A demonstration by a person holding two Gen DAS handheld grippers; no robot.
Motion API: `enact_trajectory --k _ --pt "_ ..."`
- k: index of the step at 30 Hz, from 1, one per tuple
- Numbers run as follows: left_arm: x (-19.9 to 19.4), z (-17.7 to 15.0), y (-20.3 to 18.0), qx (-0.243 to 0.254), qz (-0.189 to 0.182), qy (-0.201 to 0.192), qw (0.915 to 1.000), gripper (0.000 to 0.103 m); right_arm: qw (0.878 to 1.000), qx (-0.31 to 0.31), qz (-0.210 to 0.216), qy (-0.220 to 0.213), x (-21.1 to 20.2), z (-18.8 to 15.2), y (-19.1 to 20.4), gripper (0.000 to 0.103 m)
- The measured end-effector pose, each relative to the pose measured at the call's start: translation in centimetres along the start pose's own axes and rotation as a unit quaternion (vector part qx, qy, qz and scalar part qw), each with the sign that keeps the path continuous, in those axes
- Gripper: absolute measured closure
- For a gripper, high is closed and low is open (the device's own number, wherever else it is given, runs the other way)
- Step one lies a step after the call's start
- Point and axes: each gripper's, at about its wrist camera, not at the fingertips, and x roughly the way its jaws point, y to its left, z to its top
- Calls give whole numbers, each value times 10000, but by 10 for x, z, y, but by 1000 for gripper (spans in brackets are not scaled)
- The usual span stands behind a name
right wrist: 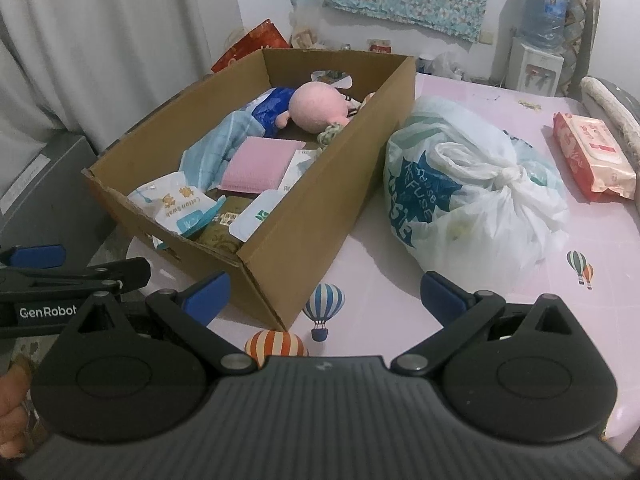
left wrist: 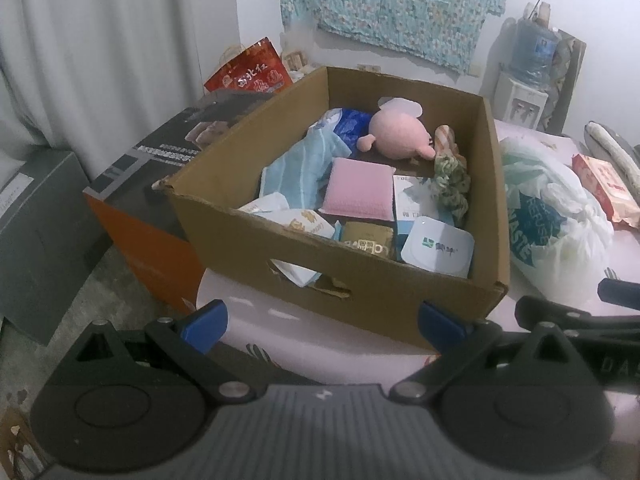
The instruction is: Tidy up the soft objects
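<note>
- Left wrist view: the left gripper (left wrist: 322, 320) hangs with jaws spread wide and nothing between them, just short of the cardboard box (left wrist: 360, 280) on the pink table (right wrist: 500, 280).
- The pink plush toy (left wrist: 396, 134) lies at the box's far end, straight ahead of the left gripper.
- The right gripper (right wrist: 324, 294), also spread and unladen, sits off the box's near right corner; a tied plastic bag (right wrist: 472, 188) lies just beyond it.
- The left one looks better lined up with the plush.

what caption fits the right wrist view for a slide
Open right gripper faces a cardboard box holding a pink plush, beside a knotted plastic bag.
</note>
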Motion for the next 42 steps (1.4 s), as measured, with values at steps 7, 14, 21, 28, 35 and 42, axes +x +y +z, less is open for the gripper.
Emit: enact_trajectory --k 7,14,21,28,35,42 --pt "3 -1 -4 34 -84 85 9999 1 10000 -29 -34 87 1 0 -4 1" --pt "6 -2 -10 143 -152 140 9997 1 9998 -24 -70 198 1 -2 -10 1" --pt "10 -4 -14 212 -171 219 9994 1 9996 -54 -83 273 3 -4 -13 1" --pt "11 -4 -14 222 -182 215 9994 1 9995 -81 -107 269 3 -4 -13 1" --pt "10 -2 -14 223 -138 203 9995 1 9996 -109 -87 246 3 -2 -12 1" --pt "11 -1 -12 214 -101 210 9995 1 9996 -136 -80 251 5 0 -10 1"
